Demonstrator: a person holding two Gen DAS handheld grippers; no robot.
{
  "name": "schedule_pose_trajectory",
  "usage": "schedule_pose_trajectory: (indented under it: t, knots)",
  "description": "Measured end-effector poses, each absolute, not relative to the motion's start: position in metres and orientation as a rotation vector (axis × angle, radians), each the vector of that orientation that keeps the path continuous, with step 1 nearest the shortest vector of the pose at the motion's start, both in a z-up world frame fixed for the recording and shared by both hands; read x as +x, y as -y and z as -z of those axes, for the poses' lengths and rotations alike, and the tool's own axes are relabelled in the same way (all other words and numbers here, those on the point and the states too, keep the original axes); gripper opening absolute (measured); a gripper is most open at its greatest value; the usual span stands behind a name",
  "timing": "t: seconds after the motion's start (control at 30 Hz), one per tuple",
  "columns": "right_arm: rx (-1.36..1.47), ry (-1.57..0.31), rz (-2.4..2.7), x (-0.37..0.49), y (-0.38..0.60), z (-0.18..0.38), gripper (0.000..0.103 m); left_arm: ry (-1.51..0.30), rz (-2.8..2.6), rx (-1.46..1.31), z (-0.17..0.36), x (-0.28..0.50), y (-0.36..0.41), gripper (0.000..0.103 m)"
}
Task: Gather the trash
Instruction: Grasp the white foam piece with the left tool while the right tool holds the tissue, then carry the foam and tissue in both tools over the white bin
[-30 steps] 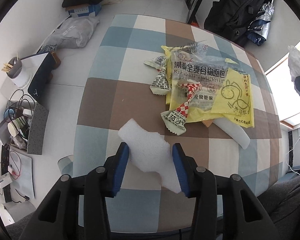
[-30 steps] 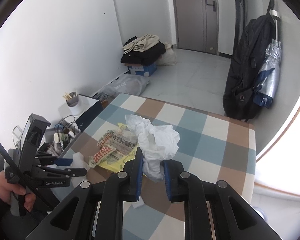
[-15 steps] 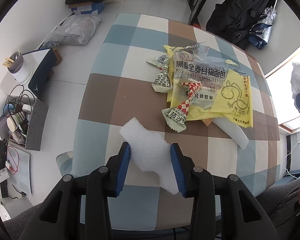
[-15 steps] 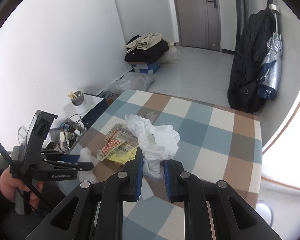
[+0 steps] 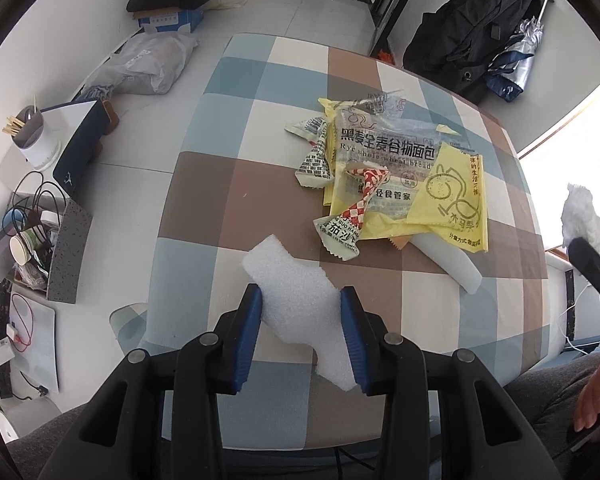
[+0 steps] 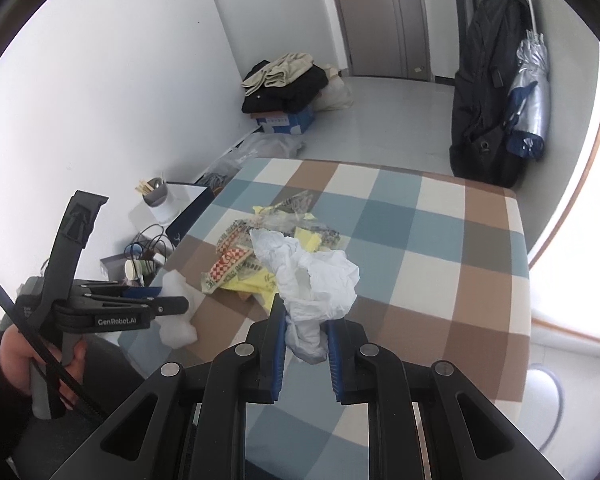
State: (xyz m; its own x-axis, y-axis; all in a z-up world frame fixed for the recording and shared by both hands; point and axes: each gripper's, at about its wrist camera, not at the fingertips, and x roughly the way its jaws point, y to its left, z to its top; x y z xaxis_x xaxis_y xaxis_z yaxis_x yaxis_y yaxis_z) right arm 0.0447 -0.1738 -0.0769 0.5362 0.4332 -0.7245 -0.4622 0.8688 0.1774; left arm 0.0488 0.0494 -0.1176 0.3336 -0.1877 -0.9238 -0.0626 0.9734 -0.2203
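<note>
Left gripper (image 5: 301,312) clamped on a white foam piece (image 5: 296,300), held above the near edge of the checkered table (image 5: 236,184); right gripper (image 6: 305,332) pinching a crumpled white tissue wad (image 6: 312,280), lifted over the near middle of the same table; pile of wrappers lying flat out past both grippers, mid-table: yellow bags (image 5: 448,200), a clear rye bread bag (image 5: 384,148), a red checked wrapper (image 5: 366,188); second foam strip (image 5: 448,260) poking out from under the pile's near right side; black backpack (image 6: 488,92) hanging at far right.
</note>
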Motion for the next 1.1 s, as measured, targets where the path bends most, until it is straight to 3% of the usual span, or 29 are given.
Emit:
schedule_pose_trajectory:
  t: [0.53,1.1]
  knots:
    - [0.078,-0.769,-0.495,0.007,0.195,0.048,0.017,-1.007,0.181,-0.279,0.067,0.044,-0.046,0.034]
    - [0.11,-0.623,-0.41,-0.026,0.27,-0.016,0.017,-0.825,0.363,-0.173,-0.009,0.039,0.039,0.034]
